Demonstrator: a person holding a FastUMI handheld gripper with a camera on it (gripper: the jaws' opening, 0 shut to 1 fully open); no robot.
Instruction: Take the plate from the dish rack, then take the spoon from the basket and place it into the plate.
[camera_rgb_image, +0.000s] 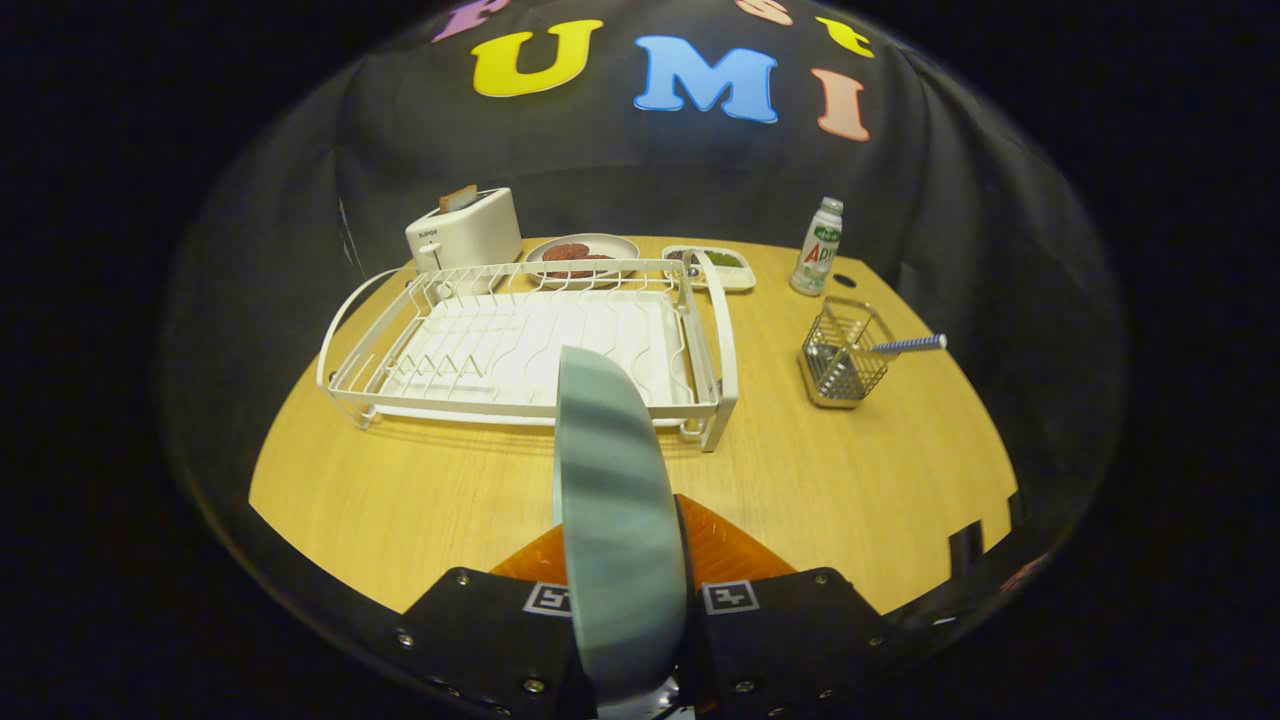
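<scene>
A grey-green plate (615, 520) stands on edge between my two fingers, and my gripper (625, 560) is shut on its rim. It is held in the air above the wooden table (400, 490), nearer to me than the white wire dish rack (530, 345), whose slots are bare. To the right of the rack stands a small wire basket (840, 360). From it the spoon's blue-and-white striped handle (910, 345) sticks out toward the right.
Beyond the rack are a white toaster (465, 235) with a slice in it, a plate of brown patties (580, 252) and a small white tray of food (712, 262). A white bottle (818, 248) stands behind the basket.
</scene>
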